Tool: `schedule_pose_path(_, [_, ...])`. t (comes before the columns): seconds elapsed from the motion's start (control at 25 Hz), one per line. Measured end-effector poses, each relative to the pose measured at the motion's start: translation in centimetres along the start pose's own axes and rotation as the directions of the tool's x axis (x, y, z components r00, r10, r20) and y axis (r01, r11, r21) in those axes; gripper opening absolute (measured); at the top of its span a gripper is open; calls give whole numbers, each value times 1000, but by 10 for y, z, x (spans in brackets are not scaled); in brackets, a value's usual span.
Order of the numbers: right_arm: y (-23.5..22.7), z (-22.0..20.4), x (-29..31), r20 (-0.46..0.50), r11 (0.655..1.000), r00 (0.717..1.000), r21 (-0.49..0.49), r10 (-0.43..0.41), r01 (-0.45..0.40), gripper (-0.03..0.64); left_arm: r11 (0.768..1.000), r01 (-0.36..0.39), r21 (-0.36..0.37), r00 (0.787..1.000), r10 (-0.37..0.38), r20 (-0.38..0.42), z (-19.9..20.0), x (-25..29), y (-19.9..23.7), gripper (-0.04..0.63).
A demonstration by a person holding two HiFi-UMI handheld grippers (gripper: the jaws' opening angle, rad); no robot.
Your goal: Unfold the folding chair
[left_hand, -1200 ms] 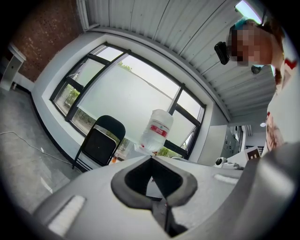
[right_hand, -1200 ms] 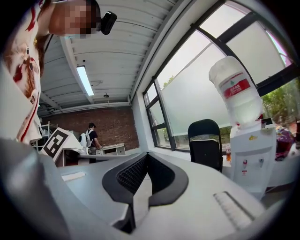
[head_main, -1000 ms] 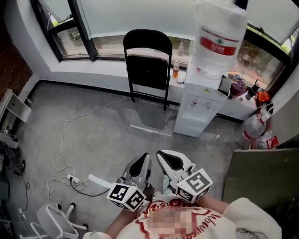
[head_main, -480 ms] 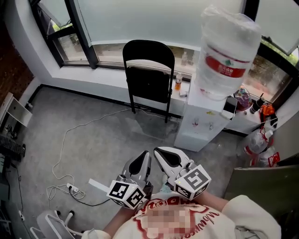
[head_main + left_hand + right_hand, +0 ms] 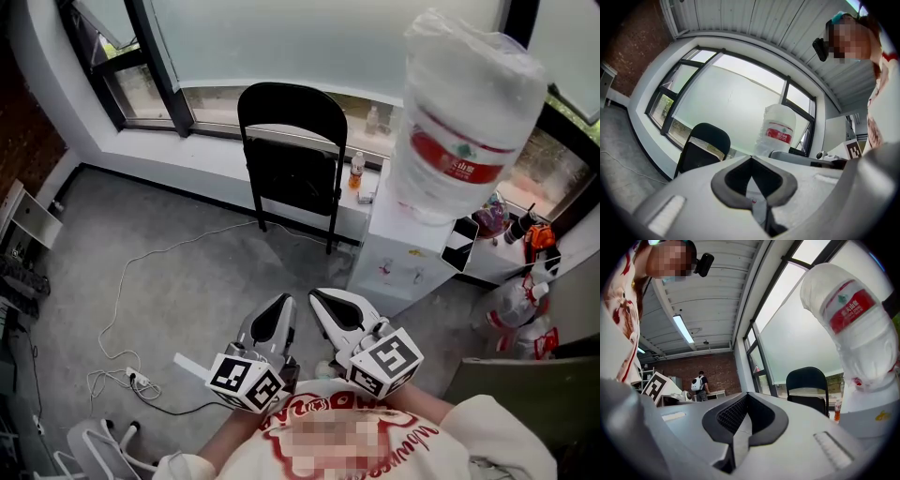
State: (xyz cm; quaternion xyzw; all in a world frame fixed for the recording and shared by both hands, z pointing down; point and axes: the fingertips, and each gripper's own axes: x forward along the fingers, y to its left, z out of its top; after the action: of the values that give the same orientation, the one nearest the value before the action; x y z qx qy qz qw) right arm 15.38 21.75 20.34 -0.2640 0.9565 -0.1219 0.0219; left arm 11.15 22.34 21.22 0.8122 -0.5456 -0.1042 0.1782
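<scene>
The black folding chair (image 5: 291, 159) stands folded flat, upright against the low wall under the window; it also shows in the left gripper view (image 5: 701, 150) and the right gripper view (image 5: 807, 385). My left gripper (image 5: 281, 302) and right gripper (image 5: 319, 298) hover side by side close to my chest, well short of the chair and pointing level toward it. Both are shut with nothing between the jaws, as the left gripper (image 5: 751, 158) and right gripper (image 5: 746, 394) show in their own views.
A white water dispenser (image 5: 394, 253) with a large bottle (image 5: 464, 122) stands just right of the chair. An orange drink bottle (image 5: 356, 169) sits on the sill. A cable (image 5: 122, 300) and power strip (image 5: 136, 377) lie on the floor at left. Bags (image 5: 520, 300) sit at right.
Both grippers have advanced together toward the chair, staying shut. The chair and the water dispenser appear nearer and larger than before.
</scene>
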Motion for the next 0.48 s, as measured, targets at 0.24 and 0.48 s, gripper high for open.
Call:
schedule_pose_path(0.24, [-18, -9, 8, -22, 999, 1000, 43, 22, -21, 23, 999, -29, 16, 999, 30, -20, -11, 13, 3, 0])
schedule_pose_path(0.48, [-23, -16, 25, -40, 996, 997, 67, 59, -56, 23, 997, -76, -7, 997, 75, -26, -11, 19, 23, 0])
